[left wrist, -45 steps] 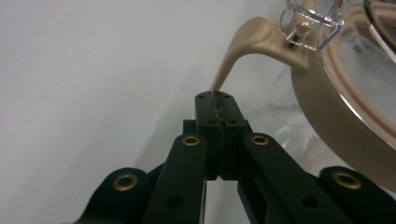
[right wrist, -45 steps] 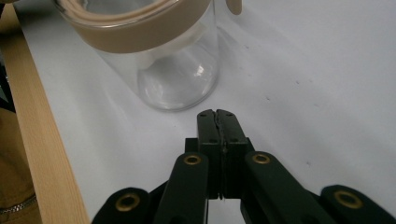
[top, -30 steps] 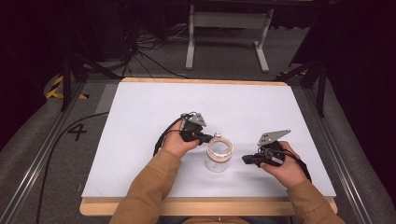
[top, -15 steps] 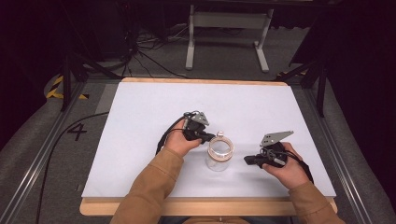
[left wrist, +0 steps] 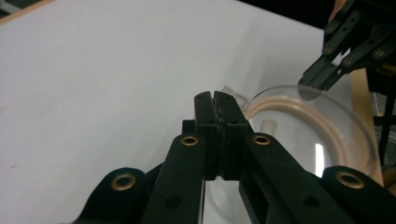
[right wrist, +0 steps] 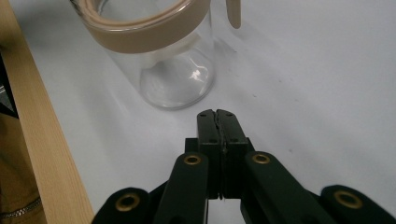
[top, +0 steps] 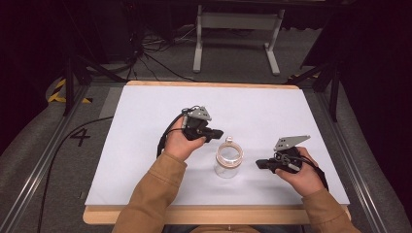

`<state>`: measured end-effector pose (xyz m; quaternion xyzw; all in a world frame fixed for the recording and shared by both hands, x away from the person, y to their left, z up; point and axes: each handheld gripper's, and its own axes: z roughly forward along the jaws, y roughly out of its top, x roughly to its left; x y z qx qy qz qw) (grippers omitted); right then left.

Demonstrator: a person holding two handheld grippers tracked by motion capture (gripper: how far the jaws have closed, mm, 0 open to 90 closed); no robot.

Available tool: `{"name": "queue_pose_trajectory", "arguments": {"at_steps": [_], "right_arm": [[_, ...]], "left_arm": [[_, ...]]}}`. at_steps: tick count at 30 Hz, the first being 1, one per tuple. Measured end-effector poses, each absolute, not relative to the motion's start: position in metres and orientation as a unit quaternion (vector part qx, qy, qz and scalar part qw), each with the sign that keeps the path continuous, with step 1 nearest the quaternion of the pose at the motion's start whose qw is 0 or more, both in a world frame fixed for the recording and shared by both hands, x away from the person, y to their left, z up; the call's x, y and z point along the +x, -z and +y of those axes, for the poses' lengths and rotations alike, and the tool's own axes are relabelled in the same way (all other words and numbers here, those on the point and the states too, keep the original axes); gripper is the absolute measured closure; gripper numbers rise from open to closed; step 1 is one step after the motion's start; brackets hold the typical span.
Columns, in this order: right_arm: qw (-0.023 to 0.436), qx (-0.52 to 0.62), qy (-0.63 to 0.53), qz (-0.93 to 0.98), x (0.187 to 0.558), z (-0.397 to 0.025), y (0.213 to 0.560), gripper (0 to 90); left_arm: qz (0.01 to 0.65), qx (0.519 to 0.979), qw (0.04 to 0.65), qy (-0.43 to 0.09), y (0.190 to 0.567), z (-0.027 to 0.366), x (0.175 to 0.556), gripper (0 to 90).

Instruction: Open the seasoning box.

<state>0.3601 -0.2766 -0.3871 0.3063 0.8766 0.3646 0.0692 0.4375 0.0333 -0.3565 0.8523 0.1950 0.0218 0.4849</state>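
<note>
I have a clear glass jar (top: pixel 228 160) standing upright on the white table (top: pixel 145 145), near the front edge and between my two grippers. A tan rubber seal ring (right wrist: pixel 140 35) runs around its open mouth, with a small pull tab (right wrist: pixel 233 11) sticking out from it; I see no lid anywhere. Looking down through the mouth from the left gripper view, the jar seems empty, just bare glass to the bottom. My left gripper (top: pixel 216 133) sits just beside the rim on the far-left side, jaws pressed together on nothing. My right gripper (top: pixel 260 164) is near the jar's right side, a little apart from it, its jaws likewise pressed together and empty. So by my reckoning, the work on this jar has barely started: neither tool touches the glass or the ring, nothing is in it, and any grasp, whether of the body or the ring's tab, is yet to come.
</note>
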Motion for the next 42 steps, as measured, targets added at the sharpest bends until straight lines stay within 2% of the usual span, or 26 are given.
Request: {"name": "queue_pose_trajectory", "arguments": {"at_steps": [6, 11, 26, 30, 42], "right_arm": [[0.072, 0.302, -0.369, 0.876, 0.356, -0.274, 0.385, 90.0], [0.071, 0.299, -0.368, 0.878, 0.352, -0.273, 0.385, 90.0], [0.056, 0.262, -0.386, 0.883, 0.34, -0.254, 0.38, 90.0], [0.037, 0.246, -0.389, 0.887, 0.335, -0.247, 0.379, 90.0], [0.043, 0.239, -0.406, 0.881, 0.328, -0.238, 0.375, 90.0]], "left_arm": [[0.179, 0.848, 0.498, -0.022, 0.349, 0.022, 0.43, 88.9], [0.192, 0.843, 0.502, -0.021, 0.357, 0.012, 0.434, 89.5], [0.2, 0.843, 0.499, -0.017, 0.368, 0.012, 0.443, 89.5], [0.2, 0.845, 0.496, -0.018, 0.369, 0.013, 0.445, 88.8], [0.187, 0.844, 0.501, -0.02, 0.37, 0.01, 0.446, 89.9]]}}
